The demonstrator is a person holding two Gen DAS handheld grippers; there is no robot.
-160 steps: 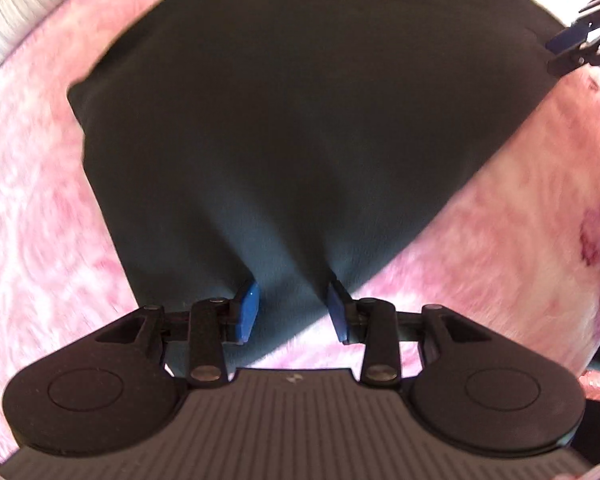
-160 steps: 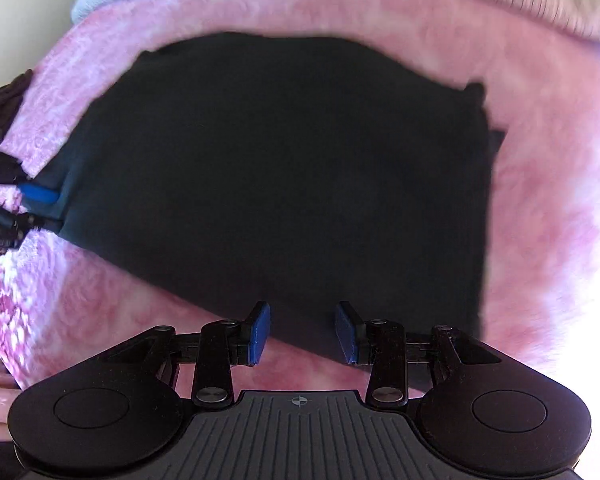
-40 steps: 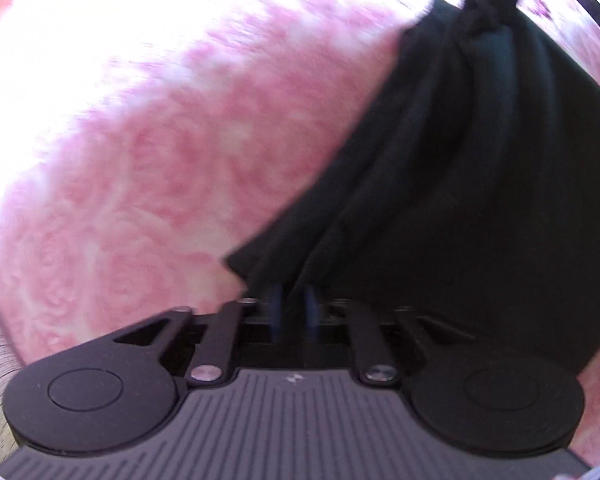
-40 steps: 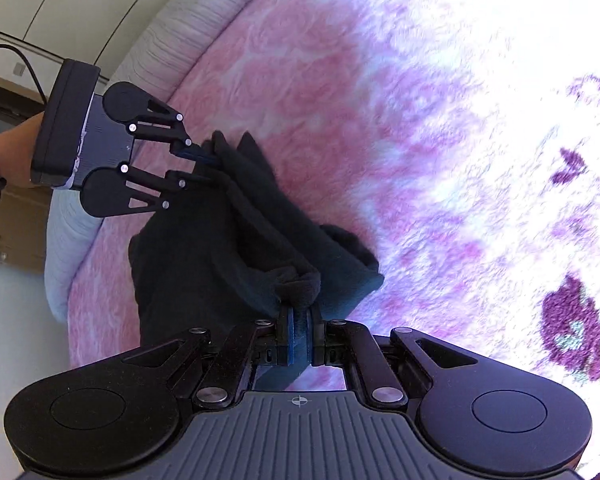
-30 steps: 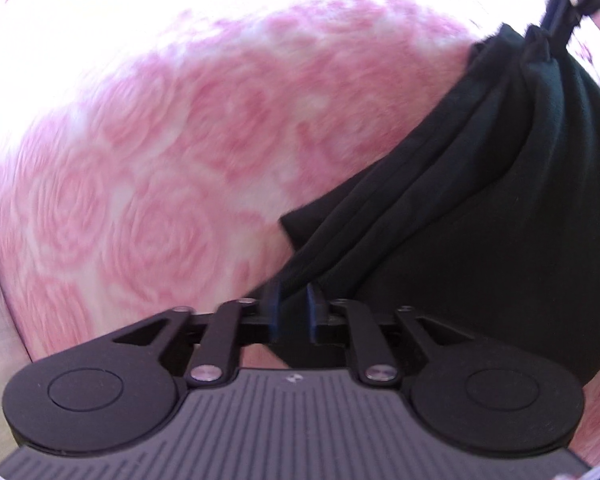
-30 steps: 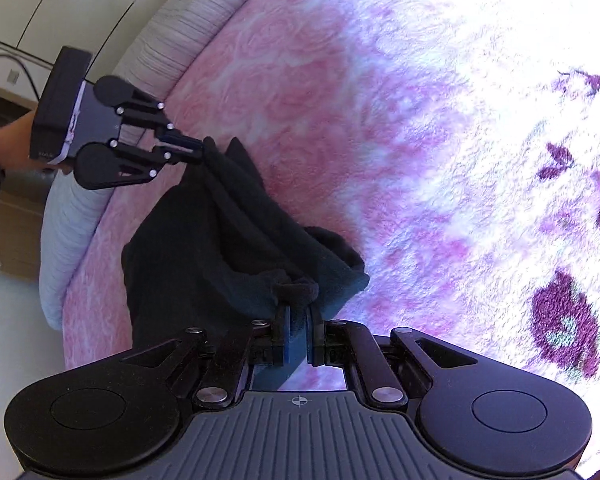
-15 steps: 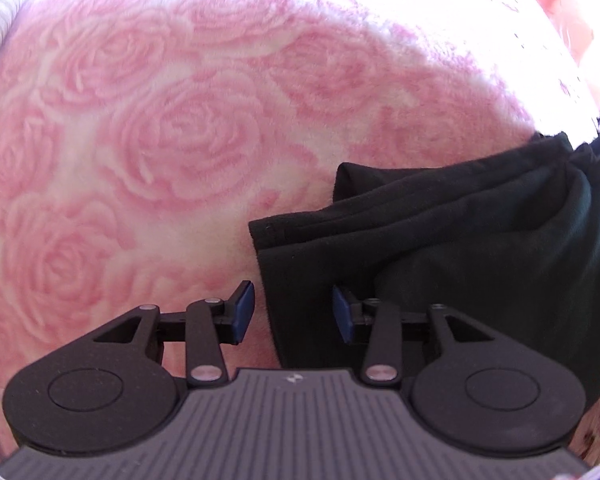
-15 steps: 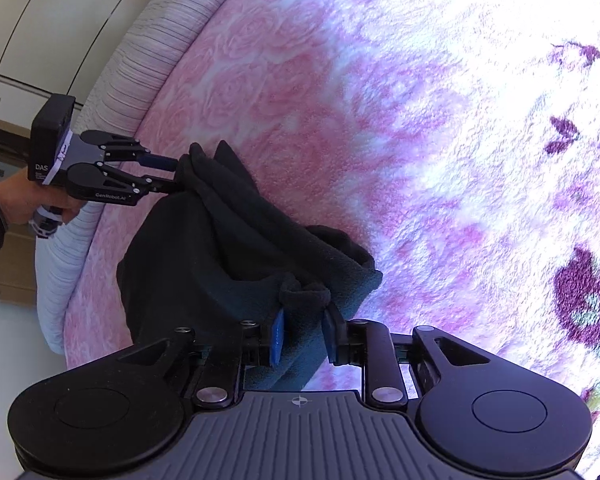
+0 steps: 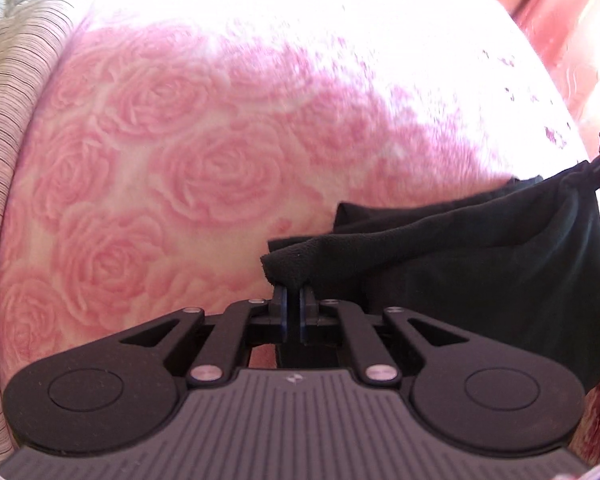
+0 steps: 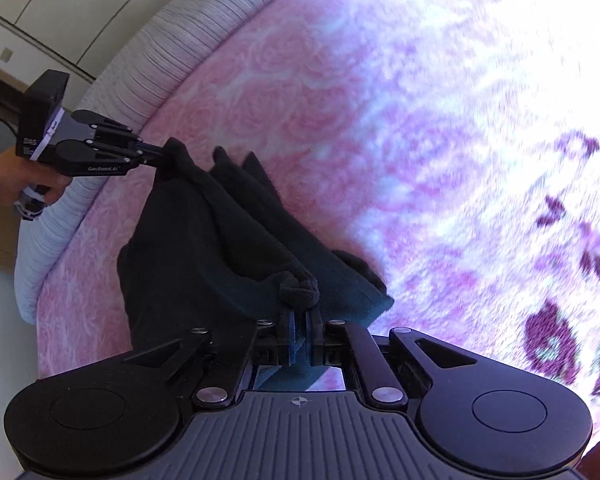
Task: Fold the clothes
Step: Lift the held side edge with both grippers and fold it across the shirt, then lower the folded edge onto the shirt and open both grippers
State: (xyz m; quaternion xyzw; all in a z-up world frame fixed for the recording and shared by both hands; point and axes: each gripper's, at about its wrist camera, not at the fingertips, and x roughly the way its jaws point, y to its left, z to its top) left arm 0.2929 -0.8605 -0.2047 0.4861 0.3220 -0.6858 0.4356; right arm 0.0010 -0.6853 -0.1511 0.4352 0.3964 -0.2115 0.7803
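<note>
Now that the left claw (image 9: 293, 311), parted half a second ago, has pinched the dark garment (image 10: 204, 240) again alongside the clamped right claw (image 10: 299, 334), the doubled cloth lifts off the bed (image 9: 204, 168), so another fold looks underway.

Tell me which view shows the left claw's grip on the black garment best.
The right wrist view: it shows the whole left claw from outside, shut on a corner of the black garment. The left wrist view shows only its fingers pinching a fold.
</note>
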